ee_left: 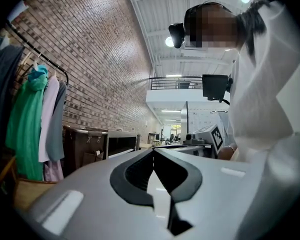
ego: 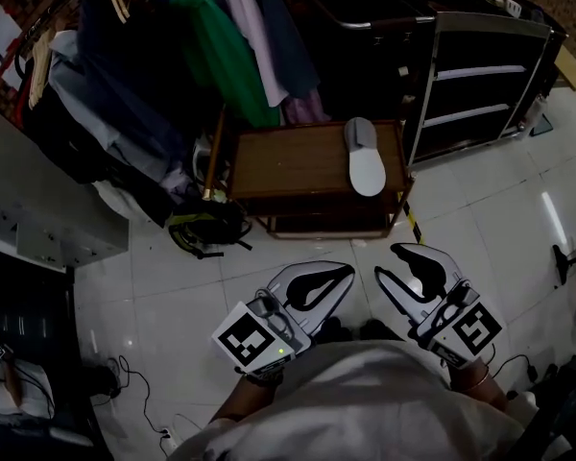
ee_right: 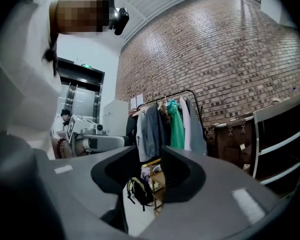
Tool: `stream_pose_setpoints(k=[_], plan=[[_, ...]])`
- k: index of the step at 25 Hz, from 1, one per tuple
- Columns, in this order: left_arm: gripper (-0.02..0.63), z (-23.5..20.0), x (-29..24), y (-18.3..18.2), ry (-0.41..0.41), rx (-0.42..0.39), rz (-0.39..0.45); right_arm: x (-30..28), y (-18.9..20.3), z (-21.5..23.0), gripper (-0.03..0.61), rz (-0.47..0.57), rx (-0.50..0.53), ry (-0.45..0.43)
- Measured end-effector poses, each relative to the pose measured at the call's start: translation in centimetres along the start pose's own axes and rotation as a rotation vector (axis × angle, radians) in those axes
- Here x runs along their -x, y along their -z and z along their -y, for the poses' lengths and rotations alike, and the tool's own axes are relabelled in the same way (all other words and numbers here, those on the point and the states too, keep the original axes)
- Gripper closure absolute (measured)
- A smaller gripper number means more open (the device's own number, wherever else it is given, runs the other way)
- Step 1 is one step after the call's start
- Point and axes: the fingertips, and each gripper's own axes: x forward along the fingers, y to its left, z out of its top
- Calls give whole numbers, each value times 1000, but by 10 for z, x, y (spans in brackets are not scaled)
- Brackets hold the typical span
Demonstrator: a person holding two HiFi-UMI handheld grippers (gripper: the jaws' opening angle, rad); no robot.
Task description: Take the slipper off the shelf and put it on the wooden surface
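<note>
Ahead of your grippers, the grey slipper (ego: 366, 158) lies on the wooden table (ego: 288, 164). Your left gripper (ego: 349, 271) is closed and empty; your right gripper (ego: 387, 262) has its jaws apart, holding nothing.

No readable text, brand or number anywhere. Your left gripper (ego: 344, 275) carries a left cube (ego: 252, 342) with a black-and-white square marker: pattern only, no letters. Same on the right cube (ego: 475, 329) of your right gripper (ego: 387, 262). Far ahead and left of the right gripper, a green lit sign (ee_right: 85, 66) sits over a doorway (ee_right: 85, 96), too small to read. Straight ahead of that gripper, white sheets (ee_right: 136, 102) hang on the brick wall (ee_right: 215, 49). Nothing legible on them.
</note>
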Motion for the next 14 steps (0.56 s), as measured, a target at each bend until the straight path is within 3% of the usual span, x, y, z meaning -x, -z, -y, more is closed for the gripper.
stream_pose_setpoints(k=[14], plan=[[614,-4,9,3,35,-8,-1,-9,13,-3,446,-19,-8,11]])
